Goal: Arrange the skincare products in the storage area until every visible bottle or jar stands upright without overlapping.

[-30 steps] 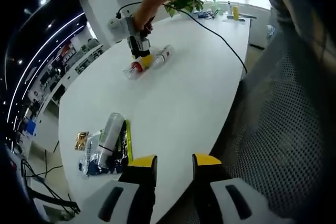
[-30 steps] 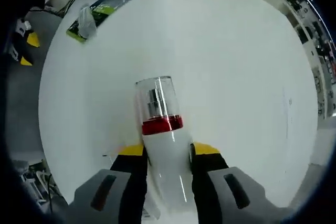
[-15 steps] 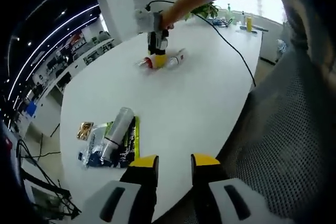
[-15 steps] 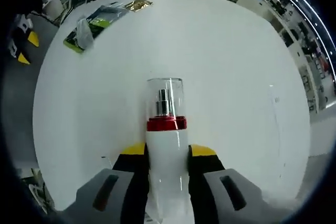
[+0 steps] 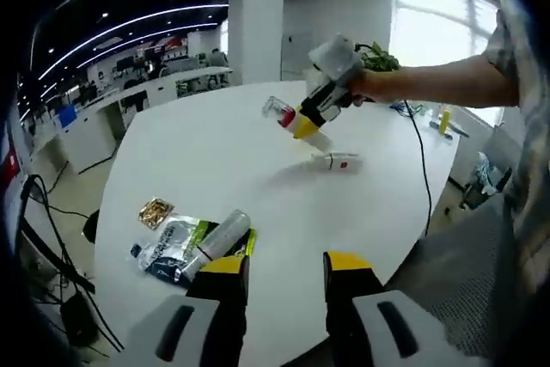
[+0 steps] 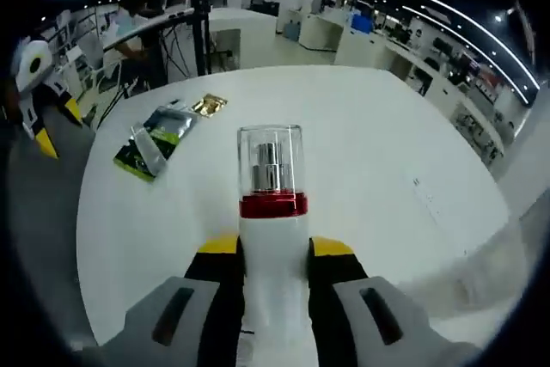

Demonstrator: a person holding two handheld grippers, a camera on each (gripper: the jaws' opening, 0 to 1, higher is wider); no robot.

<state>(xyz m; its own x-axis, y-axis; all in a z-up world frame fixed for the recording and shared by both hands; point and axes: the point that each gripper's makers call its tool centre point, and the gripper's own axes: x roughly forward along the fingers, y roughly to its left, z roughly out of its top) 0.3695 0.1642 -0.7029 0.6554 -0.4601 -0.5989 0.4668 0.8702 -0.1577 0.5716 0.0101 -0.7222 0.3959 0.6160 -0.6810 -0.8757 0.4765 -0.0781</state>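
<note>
Up off the white table (image 5: 258, 169), clamped between the yellow-tipped jaws of the right gripper (image 6: 273, 248): a white spray bottle (image 6: 273, 238) with a red collar and clear cap, gripped around its body, cap pointing away from the camera. Seen from the left gripper view as the same bottle (image 5: 294, 119), tilted, cap end toward the left, carried well above the tabletop by the right gripper (image 5: 309, 122) in a person's hand (image 5: 365, 85).

Lying on its side on the table just below that: a second small white bottle (image 5: 335, 161) with a red mark, apart from the held one.

Nearer the left gripper (image 5: 285, 266): a silver tube (image 5: 219, 236) lying across flat packets (image 5: 172, 247) of blue, white and green, with a small gold sachet (image 5: 155, 211) just beside them. Same pile (image 6: 156, 145) at the far left of the table in the right gripper view, gold sachet (image 6: 209, 105) beside it.

Left gripper jaws spread apart with nothing between them, hanging over the near edge of the table.
</note>
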